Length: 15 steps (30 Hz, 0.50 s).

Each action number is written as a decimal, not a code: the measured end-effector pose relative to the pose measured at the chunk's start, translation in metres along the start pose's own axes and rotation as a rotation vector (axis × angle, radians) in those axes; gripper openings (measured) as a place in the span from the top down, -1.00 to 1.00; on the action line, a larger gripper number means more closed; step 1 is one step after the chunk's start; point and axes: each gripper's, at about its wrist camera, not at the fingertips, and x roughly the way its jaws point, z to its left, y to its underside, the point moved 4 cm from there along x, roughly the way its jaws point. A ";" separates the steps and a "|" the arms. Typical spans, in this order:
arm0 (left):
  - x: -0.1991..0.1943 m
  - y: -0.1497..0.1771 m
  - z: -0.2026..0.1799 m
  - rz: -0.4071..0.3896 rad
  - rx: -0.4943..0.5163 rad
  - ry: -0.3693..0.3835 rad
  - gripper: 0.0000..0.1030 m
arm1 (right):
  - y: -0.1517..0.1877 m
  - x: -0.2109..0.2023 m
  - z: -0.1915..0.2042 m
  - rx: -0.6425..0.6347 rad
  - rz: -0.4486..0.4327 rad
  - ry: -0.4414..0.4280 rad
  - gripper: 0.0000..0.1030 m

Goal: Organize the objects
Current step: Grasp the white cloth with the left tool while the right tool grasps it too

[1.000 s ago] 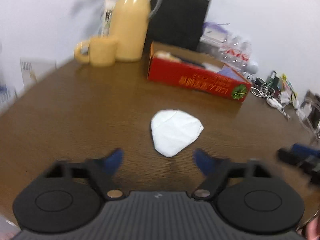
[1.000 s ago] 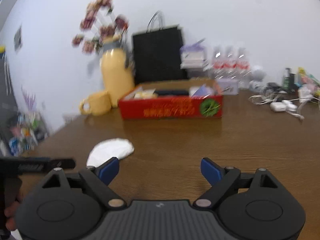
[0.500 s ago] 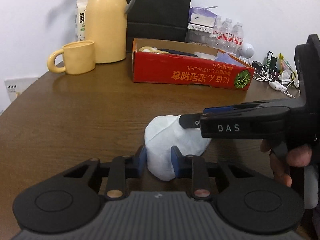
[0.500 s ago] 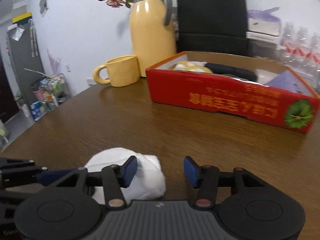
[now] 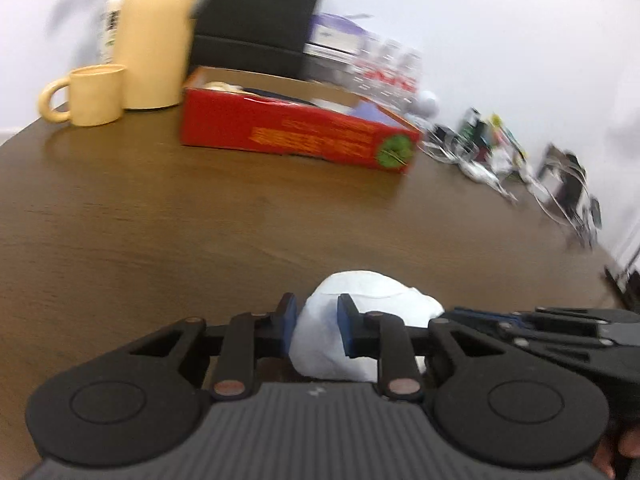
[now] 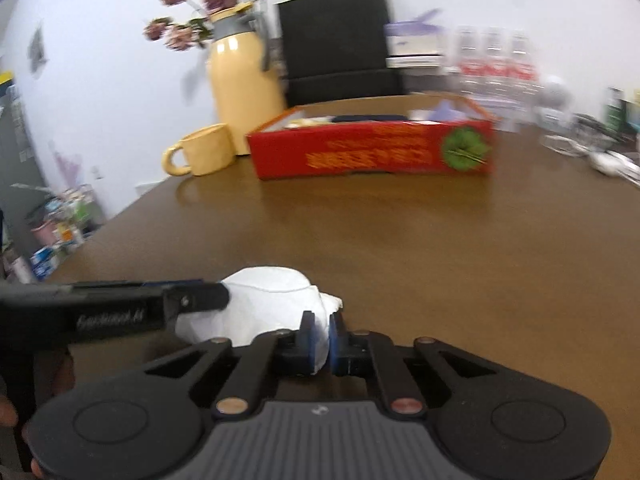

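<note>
A white face mask point(image 5: 372, 296) lies bunched on the brown table point(image 5: 160, 216), close in front of both grippers. My left gripper point(image 5: 316, 320) pinches its left part, the jaws still closing with the cloth pressed between the blue pads. In the right wrist view my right gripper point(image 6: 322, 340) is shut on a thin fold at the right edge of the mask point(image 6: 272, 296). The left gripper's fingers point(image 6: 192, 300) reach in from the left there. A red cardboard box point(image 5: 304, 136) with several items inside stands open farther back.
A yellow mug point(image 5: 94, 94) and a tall yellow jug point(image 5: 154, 36) stand left of the red box point(image 6: 372, 152). Behind it are a black bag point(image 5: 256, 12) and water bottles point(image 5: 392, 68). Cables and small items point(image 5: 480, 156) crowd the far right; the table edge runs left point(image 6: 100, 232).
A second ago the mask lay flat ahead of both open grippers. Both have closed in, the left pinching it first, then the right, and the mask is now bunched between them.
</note>
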 end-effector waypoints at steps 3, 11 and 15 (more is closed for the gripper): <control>-0.006 0.011 -0.023 -0.003 0.070 0.015 0.45 | 0.021 -0.026 -0.005 -0.010 0.007 0.043 0.79; -0.033 0.019 -0.009 0.033 0.025 -0.023 0.08 | 0.028 -0.043 -0.021 0.016 -0.052 0.060 0.09; -0.027 0.025 -0.014 0.052 0.036 -0.031 0.23 | 0.026 -0.024 -0.013 -0.023 -0.044 0.041 0.13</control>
